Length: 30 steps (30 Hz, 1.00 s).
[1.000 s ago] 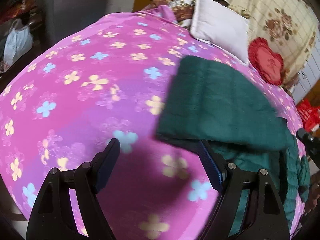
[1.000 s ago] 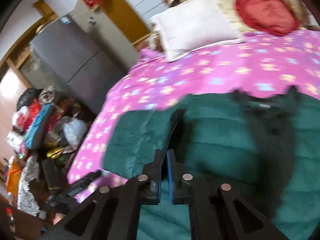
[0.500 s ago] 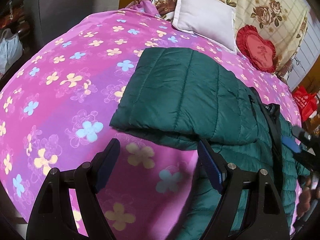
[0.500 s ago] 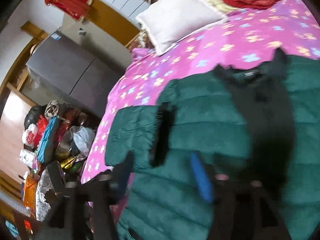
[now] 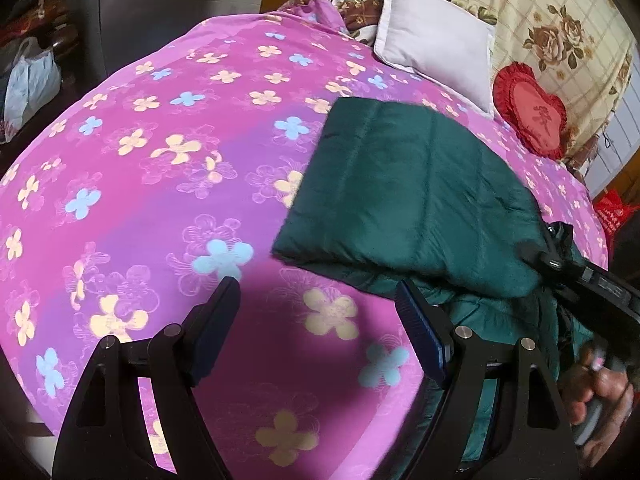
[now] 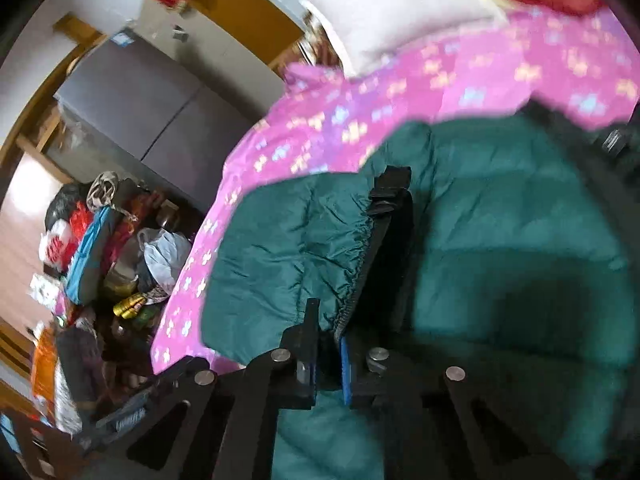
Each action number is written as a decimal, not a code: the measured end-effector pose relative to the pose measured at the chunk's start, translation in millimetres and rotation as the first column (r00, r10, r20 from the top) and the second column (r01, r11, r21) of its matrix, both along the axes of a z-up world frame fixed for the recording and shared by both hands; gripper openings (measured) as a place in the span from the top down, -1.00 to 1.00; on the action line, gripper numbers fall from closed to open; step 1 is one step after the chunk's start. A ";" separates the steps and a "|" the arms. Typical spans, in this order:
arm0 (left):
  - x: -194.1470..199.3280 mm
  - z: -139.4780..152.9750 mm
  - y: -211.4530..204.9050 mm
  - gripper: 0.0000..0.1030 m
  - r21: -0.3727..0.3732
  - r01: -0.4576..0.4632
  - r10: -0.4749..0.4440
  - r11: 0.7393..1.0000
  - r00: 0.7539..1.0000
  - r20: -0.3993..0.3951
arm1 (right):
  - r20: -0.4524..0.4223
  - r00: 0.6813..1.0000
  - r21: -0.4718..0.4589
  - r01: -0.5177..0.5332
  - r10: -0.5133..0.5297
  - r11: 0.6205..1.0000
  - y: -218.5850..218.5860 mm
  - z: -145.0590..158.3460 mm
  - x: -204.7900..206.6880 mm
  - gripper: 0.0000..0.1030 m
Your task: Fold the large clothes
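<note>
Right beside the left gripper (image 5: 318, 322), green jacket (image 5: 412, 196) edge

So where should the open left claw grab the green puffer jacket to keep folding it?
Probably the green puffer jacket at its near folded edge, coming from the bare pink sheet side. That edge is a thick doubled layer lying just ahead of the left claw.

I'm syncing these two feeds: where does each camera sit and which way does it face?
Left wrist: on the left gripper, jaws open and empty, looking down across the pink bed toward the pillow; a hand shows.
Right wrist: on the right gripper, shut on the green jacket, facing the bed's far side.
Shared: jacket, bed, pillow.
</note>
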<state>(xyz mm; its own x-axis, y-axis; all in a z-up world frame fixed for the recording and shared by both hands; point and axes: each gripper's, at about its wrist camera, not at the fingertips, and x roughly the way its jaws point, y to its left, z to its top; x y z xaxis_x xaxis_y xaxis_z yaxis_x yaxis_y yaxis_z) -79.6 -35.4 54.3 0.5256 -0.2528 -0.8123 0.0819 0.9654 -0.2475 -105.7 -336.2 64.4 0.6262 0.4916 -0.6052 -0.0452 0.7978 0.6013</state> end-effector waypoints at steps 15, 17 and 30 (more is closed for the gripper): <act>-16.2 14.9 -40.2 -0.55 -0.029 0.072 -0.071 0.997 0.997 0.022 | 0.039 0.964 -0.156 0.267 -0.264 0.951 -137.6 49.6 -102.2 0.87; -15.7 14.4 -47.5 -0.55 -0.010 0.083 -0.083 0.996 0.996 0.023 | 0.022 0.953 -0.166 0.300 -0.301 0.939 -153.1 45.3 -111.0 0.87; -9.0 6.8 -85.4 -0.55 0.045 0.127 -0.127 0.991 0.992 -0.002 | -0.084 0.858 -0.352 0.450 -0.507 0.821 -211.1 -12.1 -122.9 0.87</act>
<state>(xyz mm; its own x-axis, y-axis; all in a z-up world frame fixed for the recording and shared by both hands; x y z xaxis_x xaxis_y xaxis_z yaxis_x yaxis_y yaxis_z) -88.6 -120.8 61.2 0.4926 -0.2812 -0.8236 0.2052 0.9572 -0.2042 -228.6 -547.3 52.2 0.6090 -0.0738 -0.7897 0.4693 0.8362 0.2838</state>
